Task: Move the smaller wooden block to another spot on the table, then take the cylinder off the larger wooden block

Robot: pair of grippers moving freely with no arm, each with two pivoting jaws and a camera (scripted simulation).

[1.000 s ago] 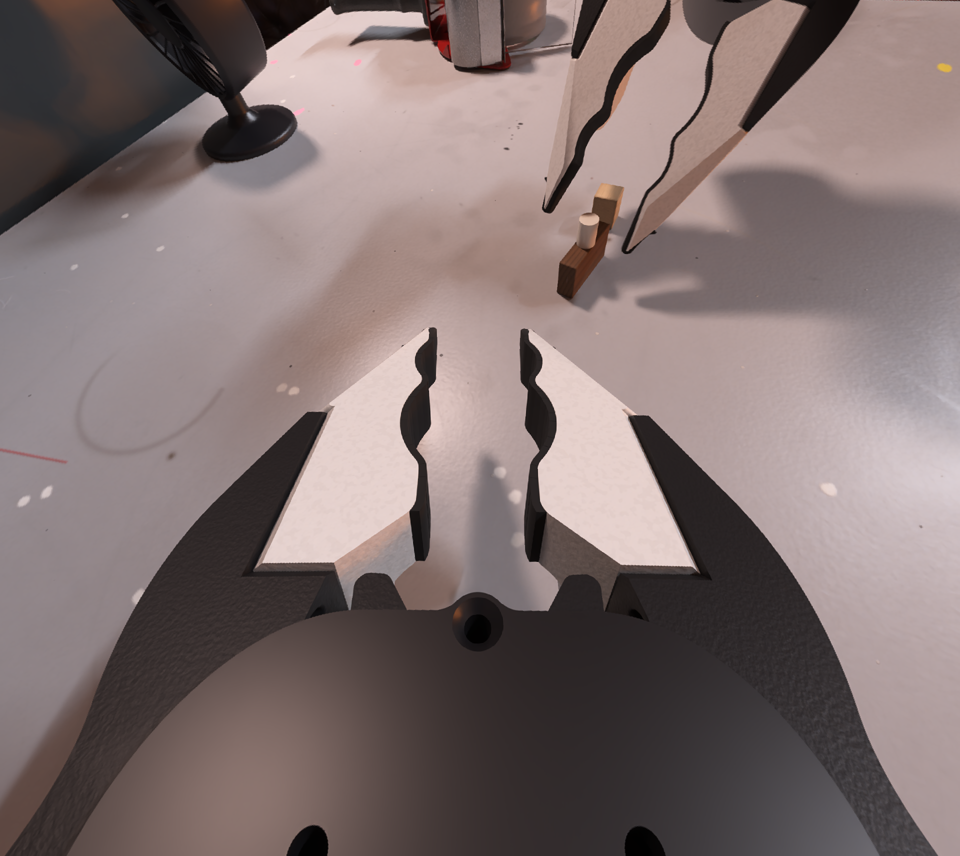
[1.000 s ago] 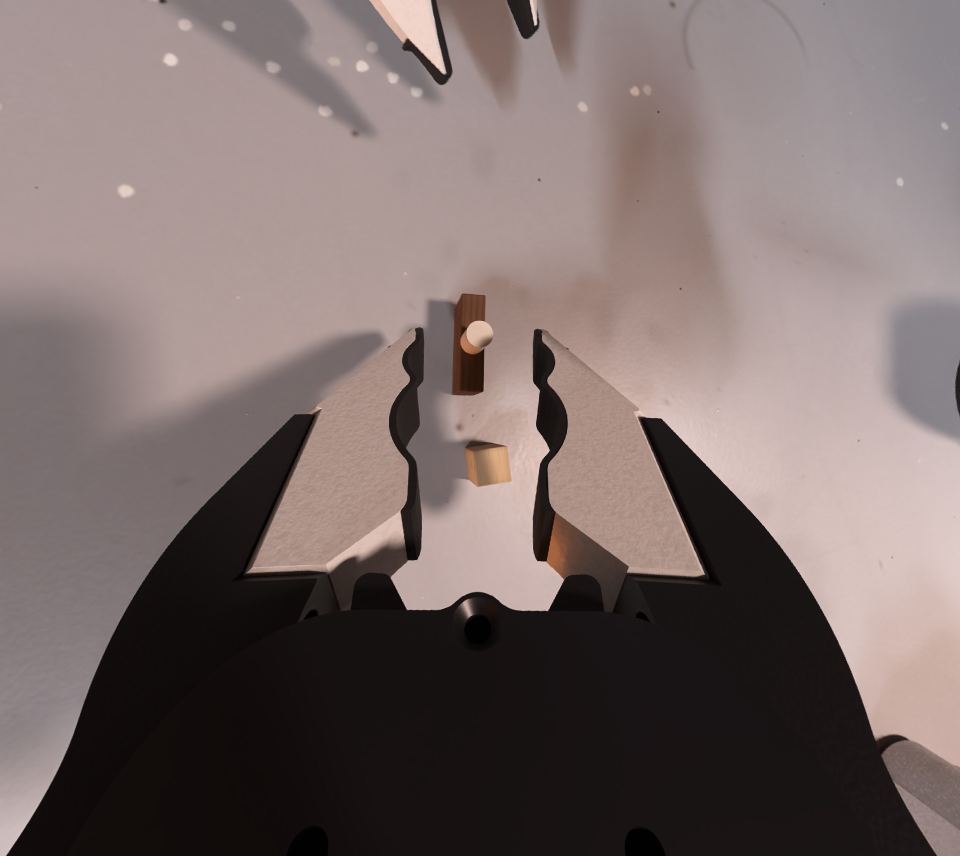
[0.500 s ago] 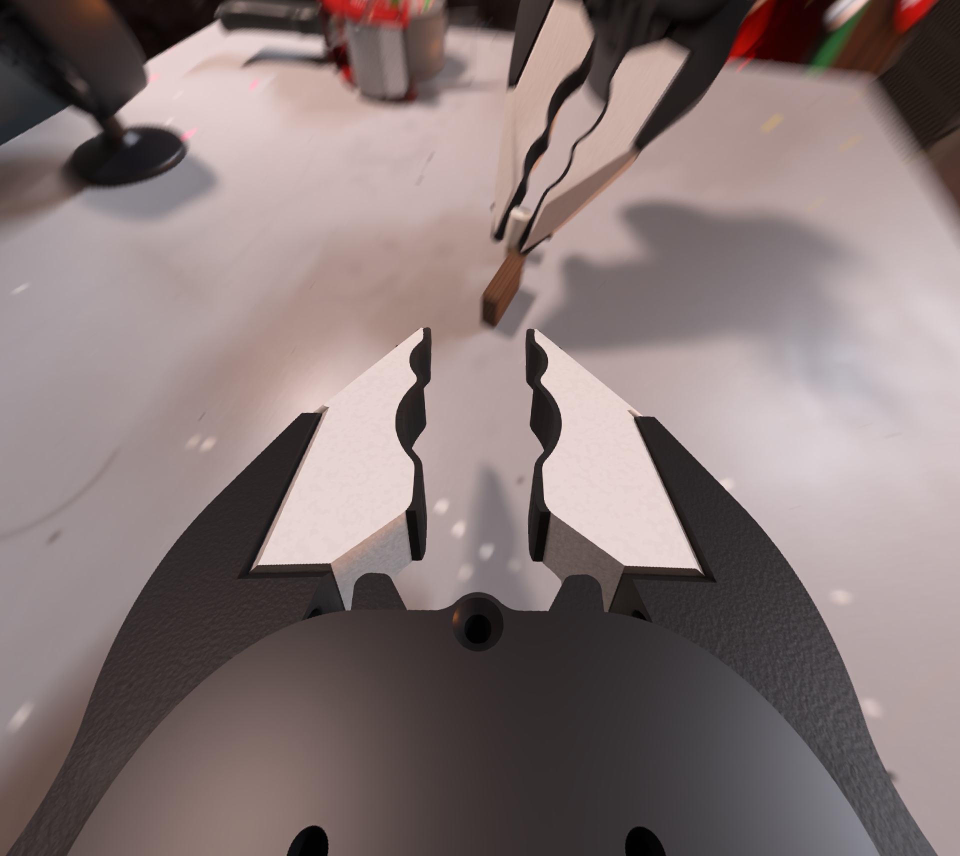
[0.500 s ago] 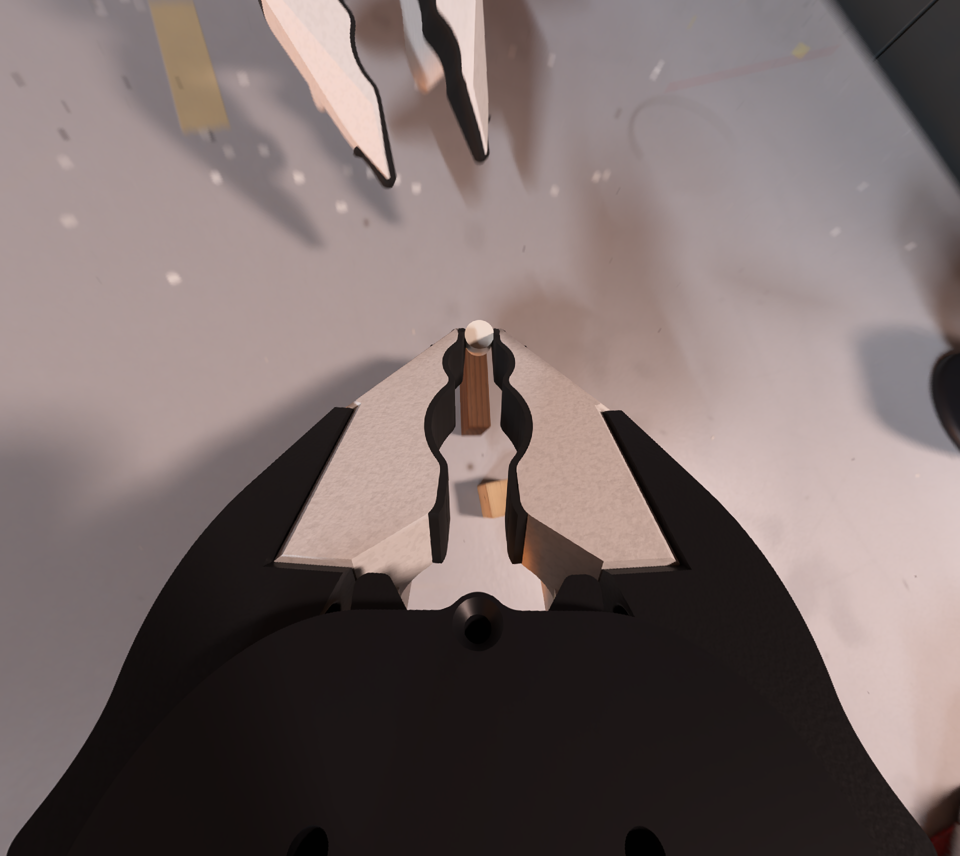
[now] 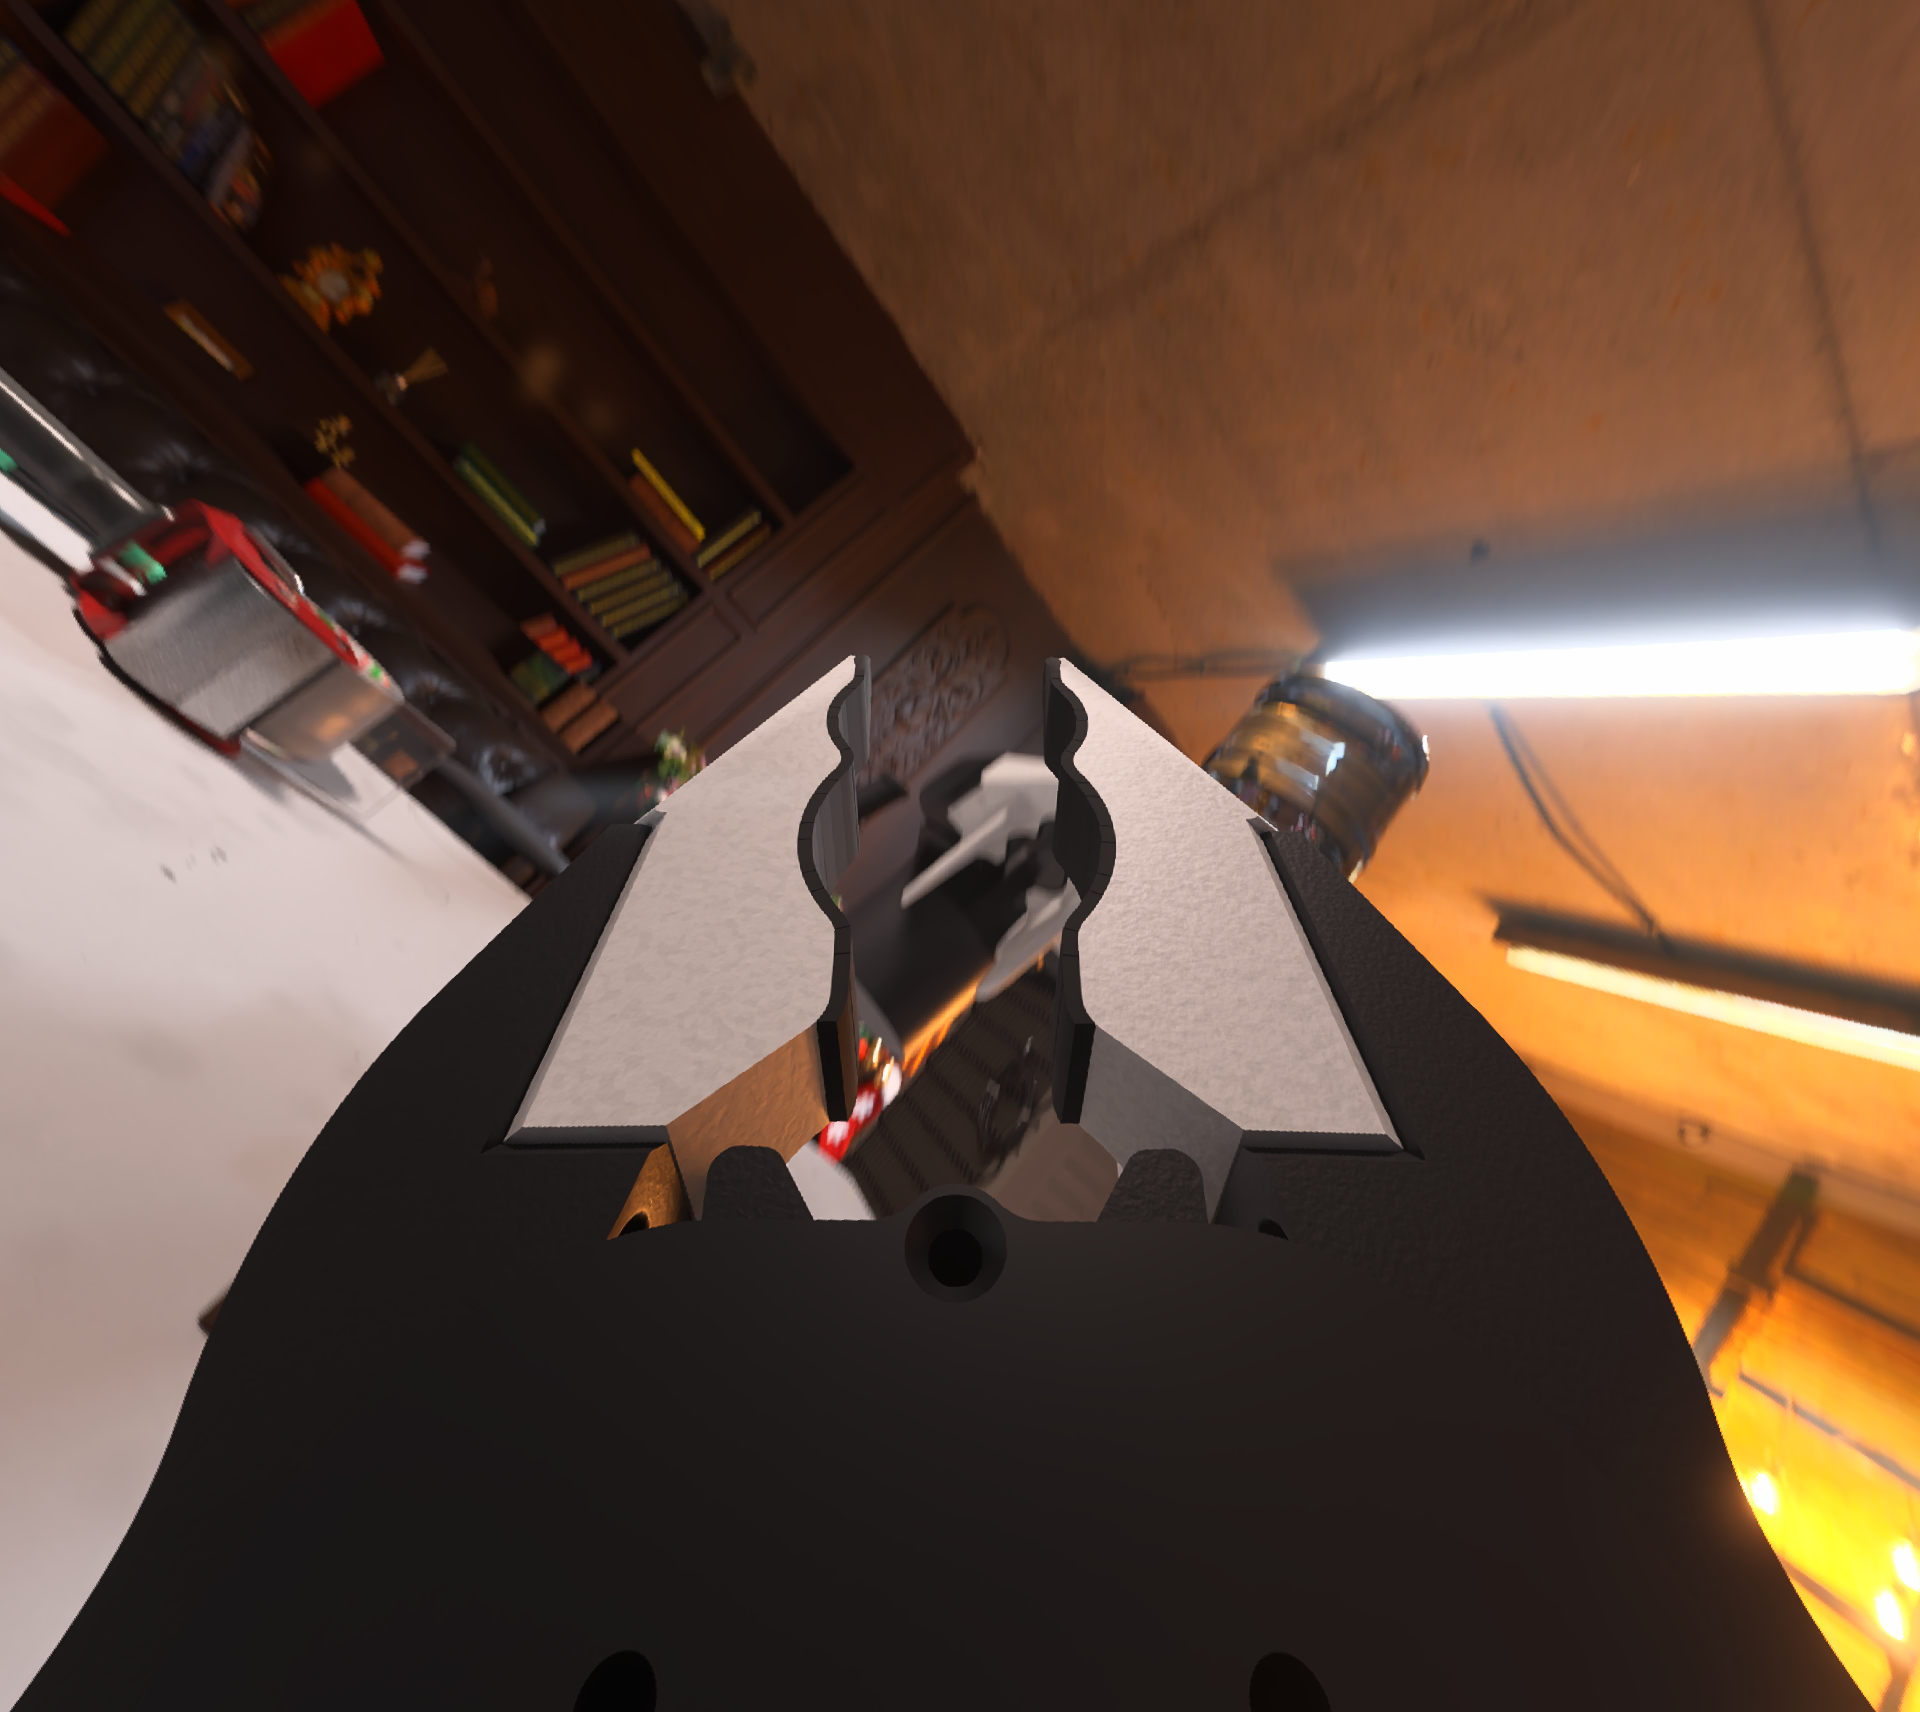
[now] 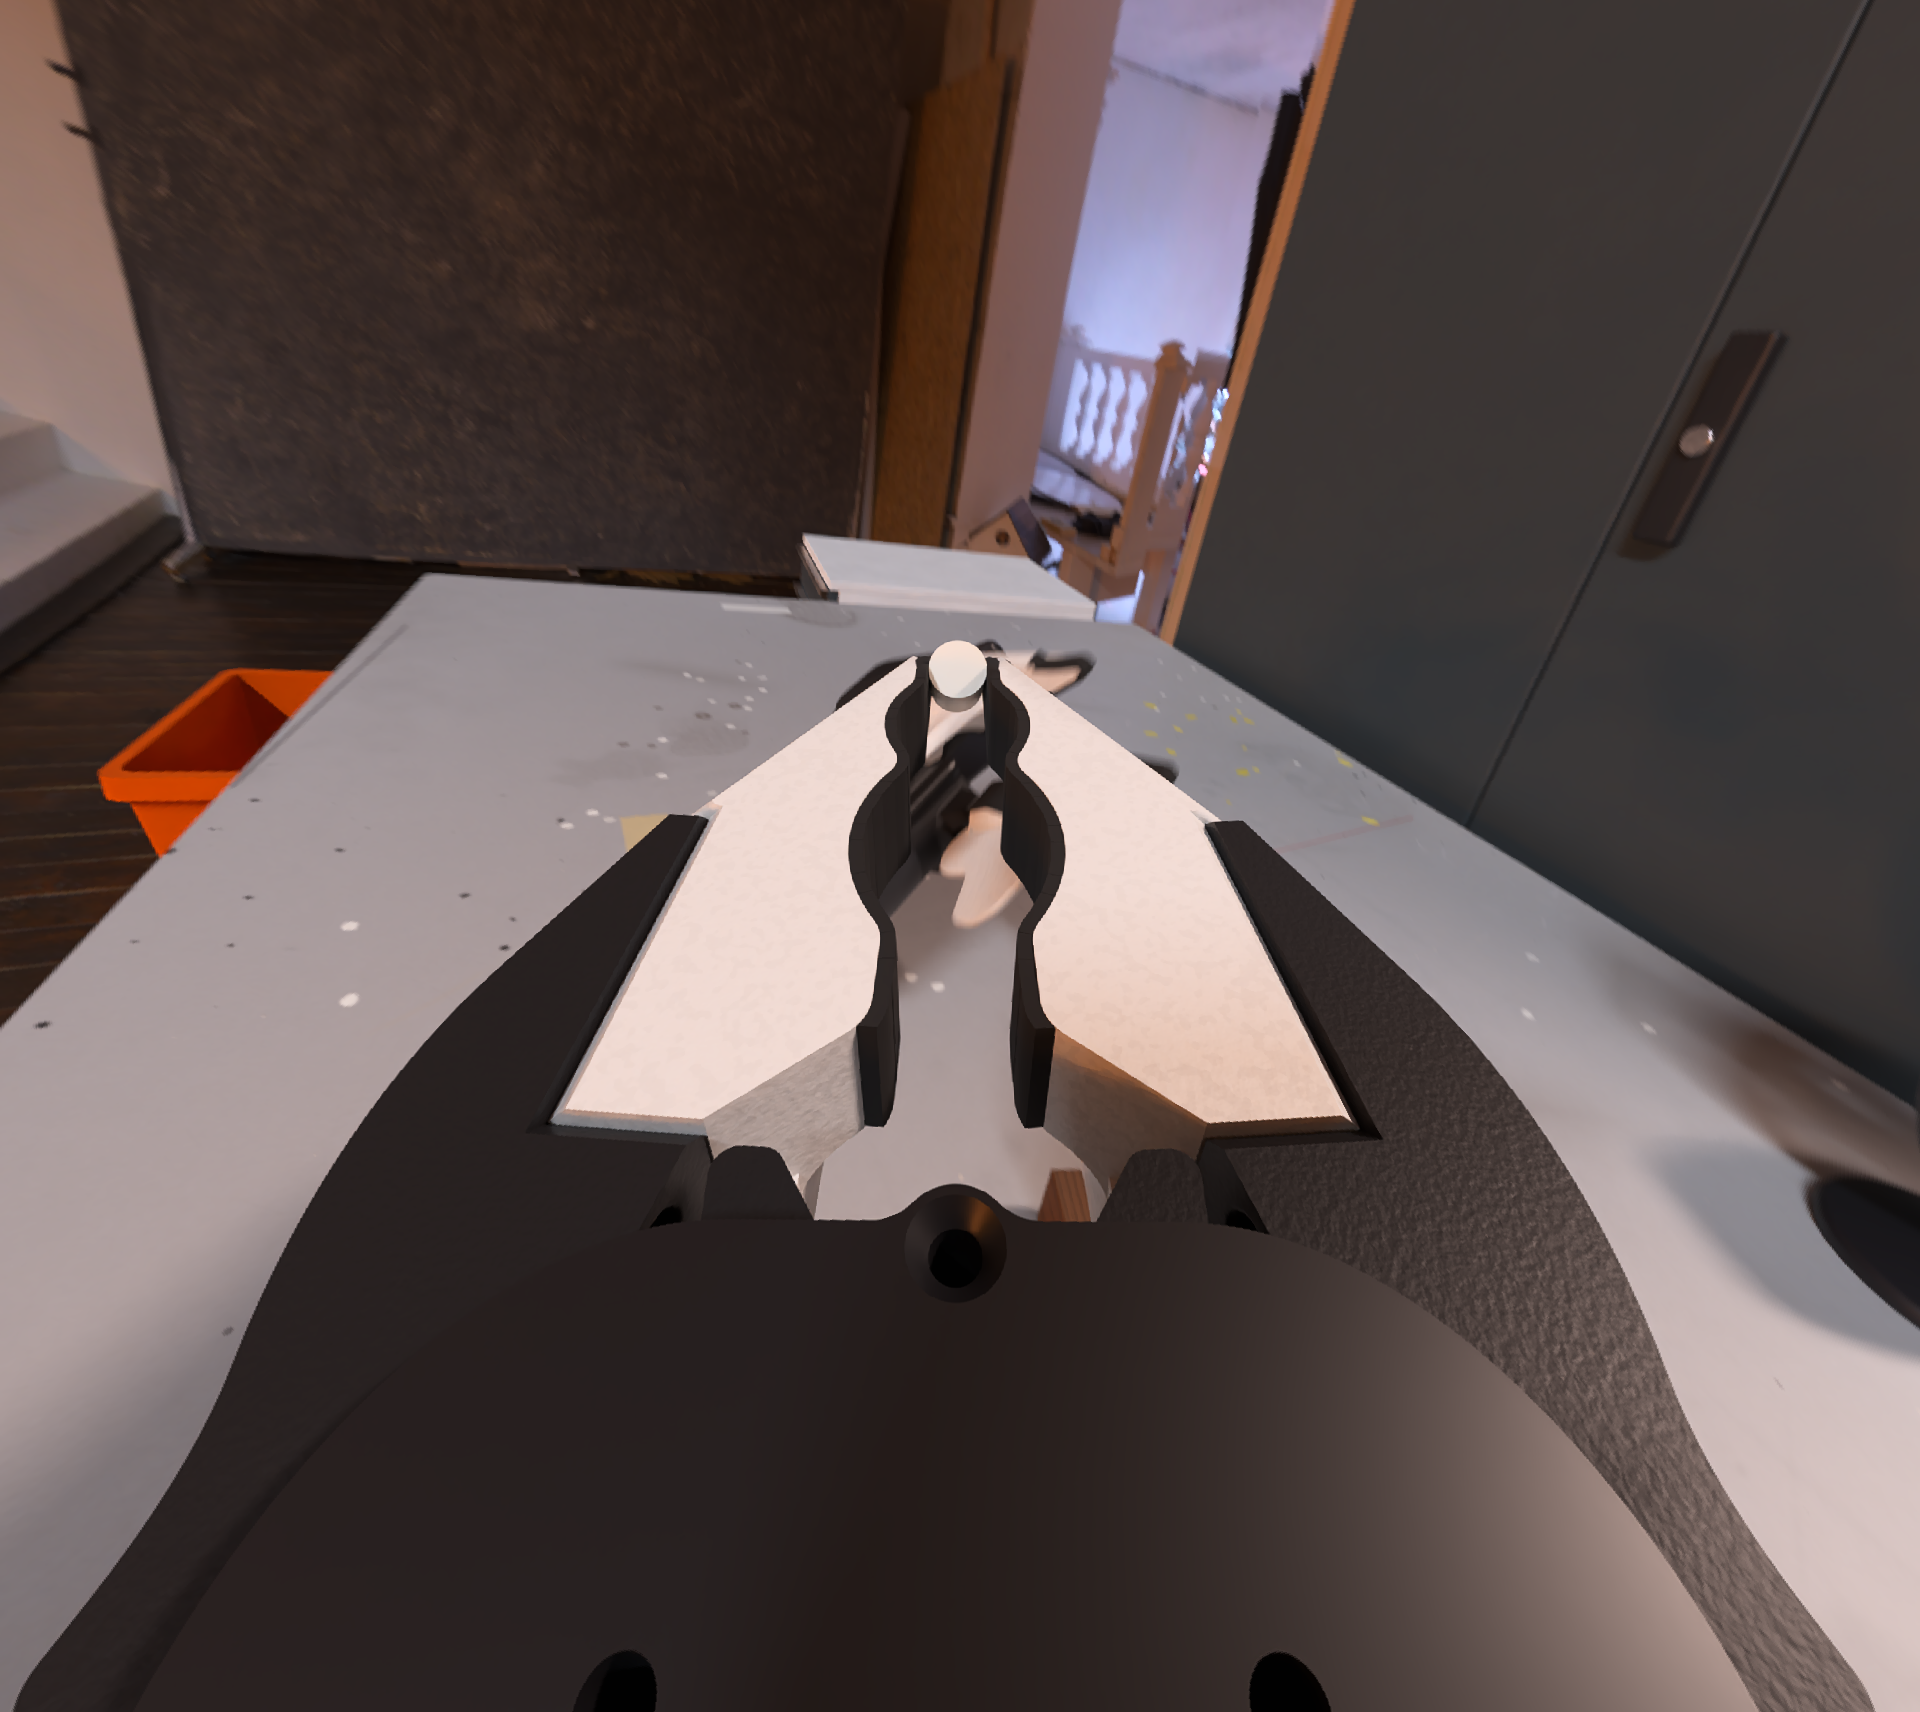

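The white cylinder (image 6: 957, 671) sits pinched at the very tips of the right hand-held gripper (image 6: 957, 694), lifted above the grey surface (image 6: 499, 789). A sliver of wooden block (image 6: 1070, 1197) shows at 5 o'clock from it, low between the fingers. The left hand-held gripper (image 5: 954, 686) is tilted, parted and empty, with a red tape dispenser (image 5: 223, 639) at its 9 o'clock.

Orange bin (image 6: 213, 743) beside table (image 6: 499, 831) edge
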